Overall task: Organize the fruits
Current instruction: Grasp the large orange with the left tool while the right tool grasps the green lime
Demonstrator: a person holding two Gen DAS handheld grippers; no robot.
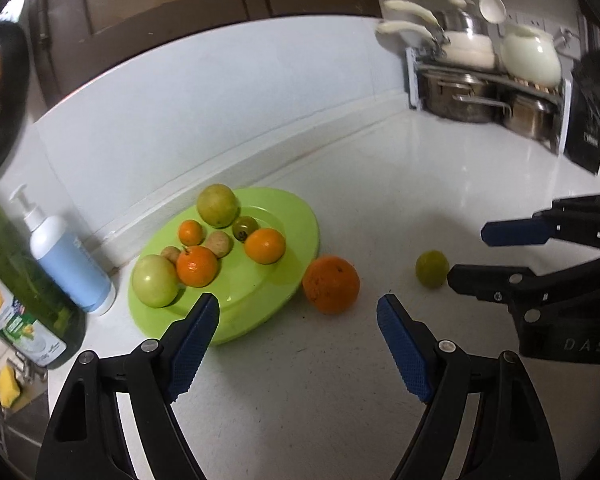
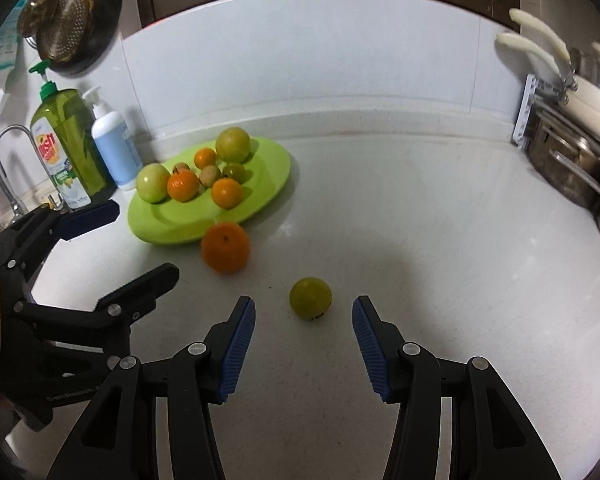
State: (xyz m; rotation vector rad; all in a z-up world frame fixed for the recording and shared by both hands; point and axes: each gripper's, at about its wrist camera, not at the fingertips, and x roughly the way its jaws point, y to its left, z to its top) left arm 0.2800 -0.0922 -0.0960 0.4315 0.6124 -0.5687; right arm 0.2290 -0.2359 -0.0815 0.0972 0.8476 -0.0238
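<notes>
Two fruits lie off the plate (image 2: 276, 168) on the bench (image 2: 420, 240): an orange (image 2: 225, 247) touching the plate's near rim, and a lime (image 2: 310, 297) well apart from the plate. Eight fruits sit on the plate. The right gripper (image 2: 303, 343) has its jaws released, just short of the lime. The left gripper (image 1: 298, 344) is likewise released, near the orange.

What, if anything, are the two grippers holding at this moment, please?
Nothing is held. The left gripper and the right gripper are both open and empty; the small green fruit lies on the counter ahead of the right one, untouched.
</notes>
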